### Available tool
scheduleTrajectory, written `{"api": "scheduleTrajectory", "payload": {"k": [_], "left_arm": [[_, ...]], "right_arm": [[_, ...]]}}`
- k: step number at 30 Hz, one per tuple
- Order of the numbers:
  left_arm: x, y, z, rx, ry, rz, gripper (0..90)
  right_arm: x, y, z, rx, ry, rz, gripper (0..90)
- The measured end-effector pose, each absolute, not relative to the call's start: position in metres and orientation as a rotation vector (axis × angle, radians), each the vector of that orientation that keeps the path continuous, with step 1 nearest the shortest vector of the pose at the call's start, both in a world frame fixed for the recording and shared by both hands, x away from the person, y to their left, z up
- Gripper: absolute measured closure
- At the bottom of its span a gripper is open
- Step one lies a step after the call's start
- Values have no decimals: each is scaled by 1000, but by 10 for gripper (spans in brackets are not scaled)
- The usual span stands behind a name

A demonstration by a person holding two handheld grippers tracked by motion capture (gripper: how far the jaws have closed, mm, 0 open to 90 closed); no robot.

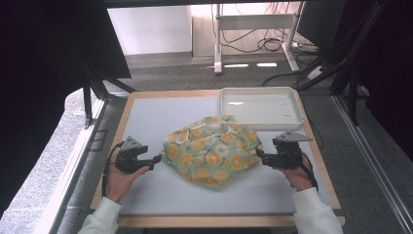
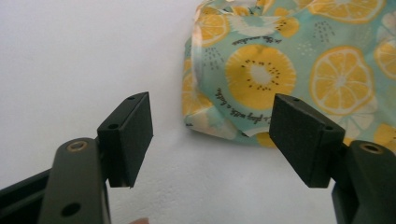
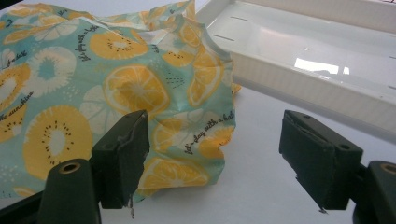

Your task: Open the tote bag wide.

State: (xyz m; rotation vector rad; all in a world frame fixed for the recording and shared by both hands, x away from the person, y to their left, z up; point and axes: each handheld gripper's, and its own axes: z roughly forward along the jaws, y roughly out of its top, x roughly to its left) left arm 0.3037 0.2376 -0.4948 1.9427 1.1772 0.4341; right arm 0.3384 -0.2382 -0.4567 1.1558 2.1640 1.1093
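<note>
A crumpled teal cloth (image 1: 212, 151) printed with yellow citrus slices lies in the middle of the white table mat (image 1: 160, 122). My left gripper (image 1: 157, 159) rests just off the cloth's left edge, open, and nothing sits between its jaws. In the left gripper view the cloth's near corner (image 2: 219, 126) lies ahead of the gap between the jaws. My right gripper (image 1: 257, 154) stands open at the cloth's right edge. In the right gripper view the cloth's edge (image 3: 201, 140) reaches into the space between the jaws, apart from both pads.
A white rectangular tray (image 1: 260, 92) stands at the back right of the table, empty, and the cloth's far edge touches its front wall (image 3: 299, 93). The table's wooden rim (image 1: 122, 117) frames the mat. Dark frame posts stand at both sides.
</note>
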Motion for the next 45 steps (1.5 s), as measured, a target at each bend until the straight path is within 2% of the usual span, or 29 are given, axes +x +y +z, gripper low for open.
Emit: {"api": "scheduleTrajectory", "payload": {"k": [5, 20, 45], "left_arm": [[303, 233, -489, 1953, 1156, 440, 365], [302, 233, -472, 1937, 1143, 442, 356], [333, 222, -455, 1962, 1129, 397, 373]], "right_arm": [[339, -235, -459, 1144, 2178, 1100, 240], [338, -230, -459, 1118, 2198, 1098, 239], [337, -224, -461, 1115, 2205, 1084, 239]]}}
